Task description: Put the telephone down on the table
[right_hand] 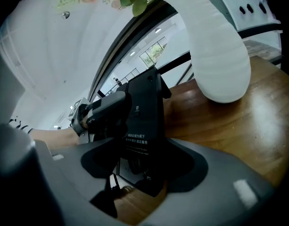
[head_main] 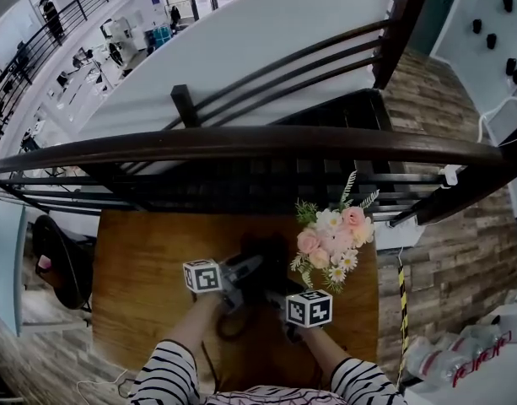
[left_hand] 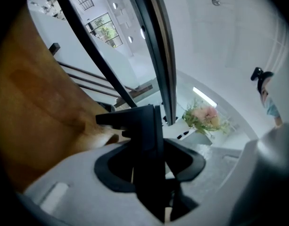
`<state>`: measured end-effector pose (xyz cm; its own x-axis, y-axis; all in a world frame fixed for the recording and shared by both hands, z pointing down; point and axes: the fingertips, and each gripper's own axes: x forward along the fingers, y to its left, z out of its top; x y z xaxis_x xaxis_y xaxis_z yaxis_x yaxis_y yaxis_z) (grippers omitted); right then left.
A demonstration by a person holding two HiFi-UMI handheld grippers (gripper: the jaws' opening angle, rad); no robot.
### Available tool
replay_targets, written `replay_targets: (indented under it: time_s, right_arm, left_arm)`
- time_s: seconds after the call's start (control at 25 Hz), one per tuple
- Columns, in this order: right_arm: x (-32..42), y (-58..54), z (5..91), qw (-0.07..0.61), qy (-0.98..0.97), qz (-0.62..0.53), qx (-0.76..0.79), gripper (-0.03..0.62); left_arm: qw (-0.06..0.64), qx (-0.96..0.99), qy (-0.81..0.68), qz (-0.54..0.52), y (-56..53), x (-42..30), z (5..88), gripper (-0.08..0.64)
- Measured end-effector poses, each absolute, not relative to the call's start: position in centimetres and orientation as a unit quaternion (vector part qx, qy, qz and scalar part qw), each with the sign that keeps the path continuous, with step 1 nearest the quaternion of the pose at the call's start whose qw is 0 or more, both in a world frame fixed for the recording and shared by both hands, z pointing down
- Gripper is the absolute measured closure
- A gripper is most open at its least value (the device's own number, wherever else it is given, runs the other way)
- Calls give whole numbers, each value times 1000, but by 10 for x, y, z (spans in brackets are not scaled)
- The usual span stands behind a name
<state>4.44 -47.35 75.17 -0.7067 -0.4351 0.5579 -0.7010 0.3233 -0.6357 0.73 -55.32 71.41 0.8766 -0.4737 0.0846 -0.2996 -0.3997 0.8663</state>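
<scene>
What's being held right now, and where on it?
The telephone, held from opposite sides: left gripper clamps its left edge, right gripper its right edge.

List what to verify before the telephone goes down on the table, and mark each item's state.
1. Left gripper closed on the telephone: ok, the black body sits between its jaws.
2. Right gripper closed on the telephone: ok, its jaws clamp the other side.
3. Bare table below the telephone: ok, only wood shows under it.
4. Clear of the white vase of flowers: ok, it stands apart on the right gripper's side.
5. Telephone base already touching the wood: cannot tell.
</scene>
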Motion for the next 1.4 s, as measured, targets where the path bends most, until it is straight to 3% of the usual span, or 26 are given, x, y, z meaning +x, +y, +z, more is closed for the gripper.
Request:
replay_targets:
  time_s: [0.68, 1.4]
  right_arm:
    - [43, -476, 760, 136, -792, 471, 363, 313]
    - [42, -466, 748, 123, -790, 470, 375, 290]
  left_arm:
    - [499, 826, -251, -73, -556, 4, 730, 364]
    - [463, 825, -322, -25, -549, 0, 718, 250]
